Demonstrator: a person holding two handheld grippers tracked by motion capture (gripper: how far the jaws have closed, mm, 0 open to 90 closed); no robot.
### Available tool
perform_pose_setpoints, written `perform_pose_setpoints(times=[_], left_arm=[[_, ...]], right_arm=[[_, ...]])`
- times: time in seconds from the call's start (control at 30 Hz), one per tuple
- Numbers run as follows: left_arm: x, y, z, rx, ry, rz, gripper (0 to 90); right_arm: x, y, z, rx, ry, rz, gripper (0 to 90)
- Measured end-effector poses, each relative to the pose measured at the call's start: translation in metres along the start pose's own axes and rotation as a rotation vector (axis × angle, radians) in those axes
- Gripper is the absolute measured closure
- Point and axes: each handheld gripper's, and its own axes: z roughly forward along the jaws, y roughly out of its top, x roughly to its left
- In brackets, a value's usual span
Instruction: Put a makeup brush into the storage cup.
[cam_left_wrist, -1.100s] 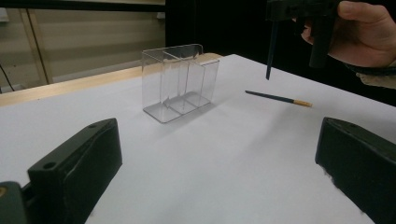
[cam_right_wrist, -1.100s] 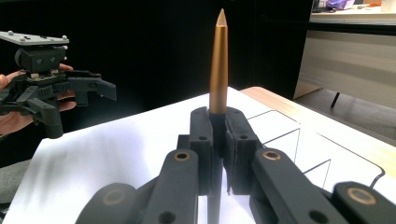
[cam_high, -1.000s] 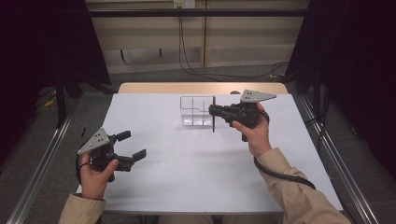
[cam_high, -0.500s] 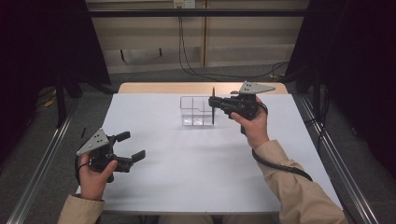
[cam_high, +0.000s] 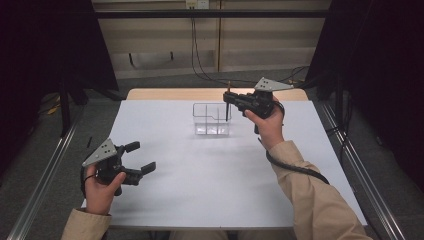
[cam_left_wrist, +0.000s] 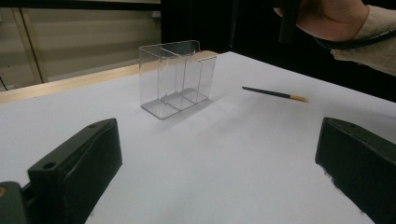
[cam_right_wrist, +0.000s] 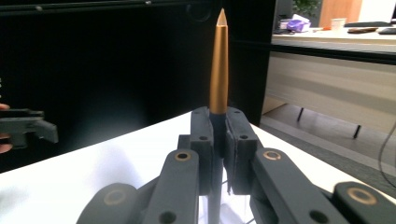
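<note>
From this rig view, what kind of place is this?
Probably a lab data-collection station: a white table boxed in by black curtains, with cables trailing across the floor behind it and office desks further back.

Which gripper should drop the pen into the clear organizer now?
Right. The right gripper is shut on the pen, held upright just above the clear organizer. The left gripper hangs open near the table's front edge, far from it.
</note>
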Motion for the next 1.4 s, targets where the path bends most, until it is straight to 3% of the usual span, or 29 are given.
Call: perform_pose_setpoints(times=[0.2, 0.43, 0.67, 1.4], left_arm=[[-0.001, -0.001, 0.002, 0.001, -0.005, -0.002, 0.4], [-0.003, -0.002, 0.003, 0.004, -0.013, -0.003, 0.5], [-0.003, -0.003, 0.003, 0.006, -0.012, -0.005, 0.5], [-0.003, -0.002, 0.003, -0.005, -0.018, -0.007, 0.5]], right_arm=[[-0.007, 0.003, 0.006, -0.023, -0.039, 0.002, 83.6], [-0.016, 0.000, 0.011, -0.010, -0.096, 0.001, 83.6], [-0.024, -0.005, 0.015, -0.008, -0.122, 0.010, 83.6], [-0.025, -0.023, 0.022, 0.018, -0.116, 0.008, 83.5]])
